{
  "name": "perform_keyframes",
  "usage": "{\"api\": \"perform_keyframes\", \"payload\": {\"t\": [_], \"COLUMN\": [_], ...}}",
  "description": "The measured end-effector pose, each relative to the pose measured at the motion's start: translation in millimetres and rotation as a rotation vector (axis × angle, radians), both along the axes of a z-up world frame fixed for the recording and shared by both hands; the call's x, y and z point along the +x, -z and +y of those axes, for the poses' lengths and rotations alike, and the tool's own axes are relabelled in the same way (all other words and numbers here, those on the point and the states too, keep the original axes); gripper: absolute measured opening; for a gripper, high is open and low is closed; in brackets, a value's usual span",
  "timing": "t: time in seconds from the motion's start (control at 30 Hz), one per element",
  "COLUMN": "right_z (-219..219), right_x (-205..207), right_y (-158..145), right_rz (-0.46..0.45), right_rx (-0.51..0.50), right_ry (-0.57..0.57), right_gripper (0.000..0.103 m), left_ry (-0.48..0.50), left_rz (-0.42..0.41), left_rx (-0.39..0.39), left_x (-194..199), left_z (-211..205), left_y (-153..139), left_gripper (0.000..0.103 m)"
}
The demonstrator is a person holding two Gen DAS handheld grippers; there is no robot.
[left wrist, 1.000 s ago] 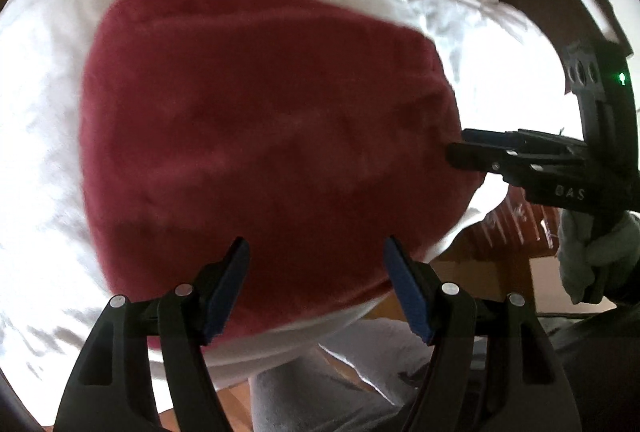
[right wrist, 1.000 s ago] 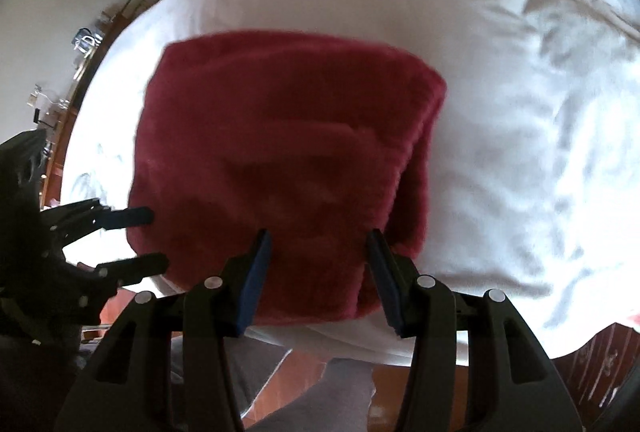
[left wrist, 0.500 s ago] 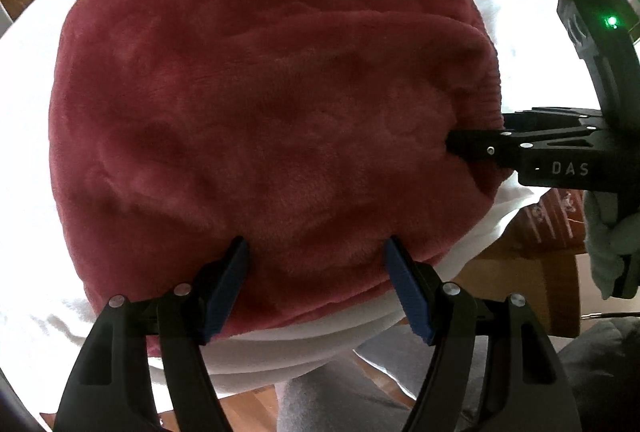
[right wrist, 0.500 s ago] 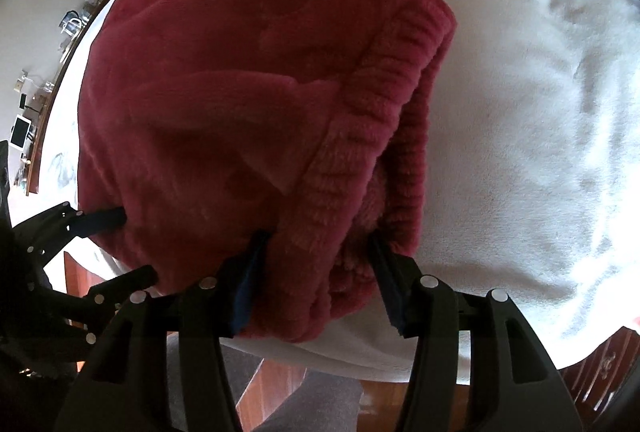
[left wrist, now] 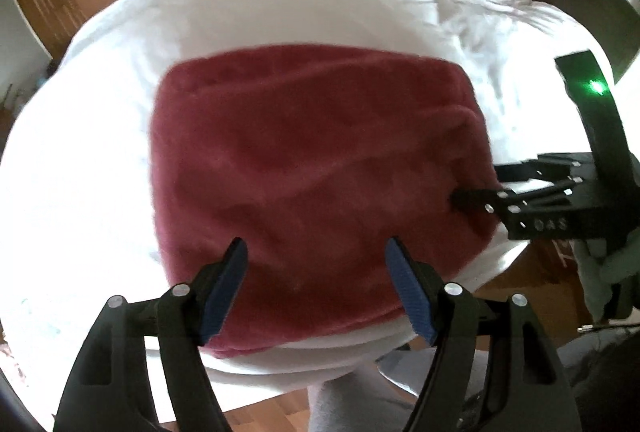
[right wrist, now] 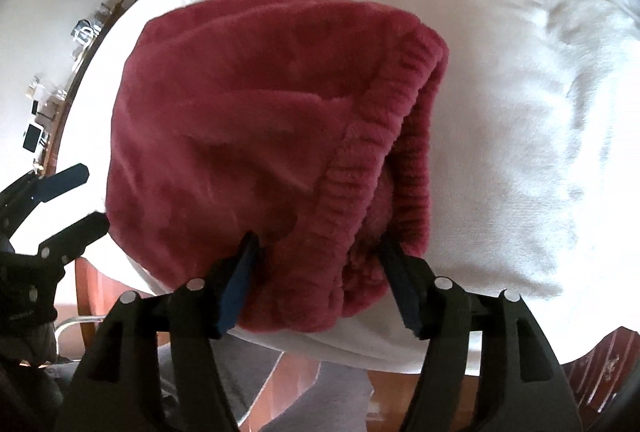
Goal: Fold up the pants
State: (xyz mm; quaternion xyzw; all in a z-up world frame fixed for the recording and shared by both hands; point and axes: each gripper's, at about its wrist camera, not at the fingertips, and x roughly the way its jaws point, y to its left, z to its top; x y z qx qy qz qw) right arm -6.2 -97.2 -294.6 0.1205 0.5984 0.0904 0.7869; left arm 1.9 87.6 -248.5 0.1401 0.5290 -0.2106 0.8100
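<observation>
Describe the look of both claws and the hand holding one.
Both claws, left and right, are black angular frames with blue pads and silver rivets. The right one's body carries pale lettering and a green light. A grey glove covers the hand holding it.

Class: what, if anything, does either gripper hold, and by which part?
Nothing: left gripper and right gripper are open; the right's fingers only straddle the pants' ribbed waistband.

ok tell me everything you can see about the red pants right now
The red pants look like plush, fuzzy fleece, dark red, folded into a thick, roughly rectangular bundle lying flat on the white bedding. The ribbed elastic waistband runs along the bundle's right edge, layers stacked. The right gripper is open, fingers straddling the waistband end. The left gripper hovers open above the near edge.
</observation>
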Motion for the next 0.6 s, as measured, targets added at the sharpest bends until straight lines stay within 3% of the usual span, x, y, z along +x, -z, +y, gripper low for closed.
{"api": "perform_keyframes", "payload": {"t": [0.17,0.4,0.6], "right_z": [-8.4,-12.1,-18.8], "right_x": [6.4,23.2,32.9], "right_y": [-14.3,-20.5,-19.7], "right_rz": [-0.022,-0.022,-0.010], "right_rx": [0.050,0.051,0.028], "right_ry": [0.065,0.124,0.179], "right_gripper": [0.088,0.092,0.092], "left_ry": [-0.043,-0.087,-0.096], "left_rz": [-0.031,-0.010,0.025], "left_rx": [0.017,0.015,0.012], "left_x": [17.3,45.2,63.2], "left_z": [12.2,29.1,38.4], "left_y": [-15.0,-14.9,-6.4], "left_gripper": [0.084,0.092,0.093]}}
